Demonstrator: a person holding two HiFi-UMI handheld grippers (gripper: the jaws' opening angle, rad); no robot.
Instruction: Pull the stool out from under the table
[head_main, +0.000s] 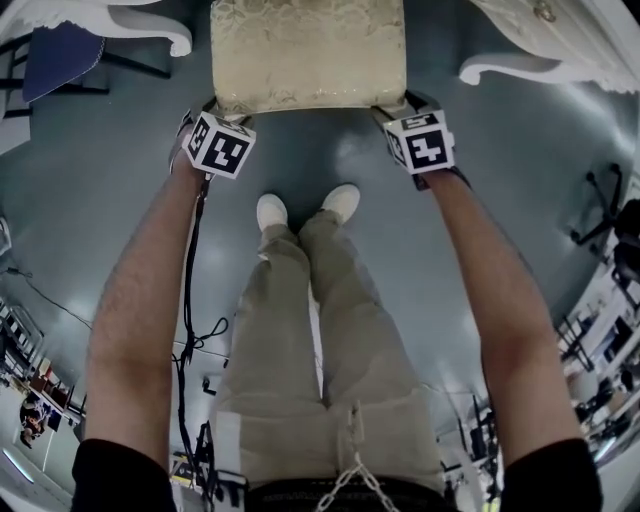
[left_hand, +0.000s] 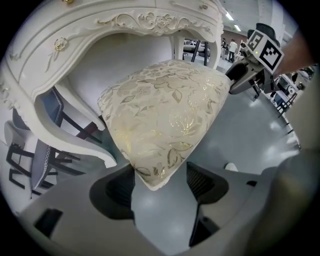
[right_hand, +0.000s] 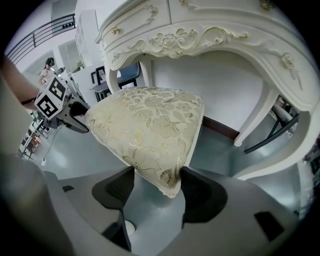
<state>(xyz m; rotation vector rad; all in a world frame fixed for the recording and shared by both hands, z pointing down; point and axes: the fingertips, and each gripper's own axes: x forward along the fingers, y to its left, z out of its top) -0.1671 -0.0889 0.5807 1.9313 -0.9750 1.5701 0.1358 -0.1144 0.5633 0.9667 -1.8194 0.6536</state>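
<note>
The stool's cream, gold-leafed cushion (head_main: 308, 50) lies ahead of me between the white carved table's legs (head_main: 140, 30). My left gripper (head_main: 214, 106) is at its near left corner and my right gripper (head_main: 398, 106) at its near right corner. In the left gripper view the cushion corner (left_hand: 165, 110) sits between my left gripper's (left_hand: 160, 182) jaws, touching both pads. The right gripper view shows my right gripper (right_hand: 155, 187) shut on the other corner of the stool (right_hand: 150, 120), with the table's apron (right_hand: 210, 30) arching above.
My shoes (head_main: 300, 208) stand on the grey floor just behind the stool. A blue chair (head_main: 60, 55) is at the far left behind the table leg, and an office chair base (head_main: 600, 210) at the right. A black cable (head_main: 190, 330) hangs by my left arm.
</note>
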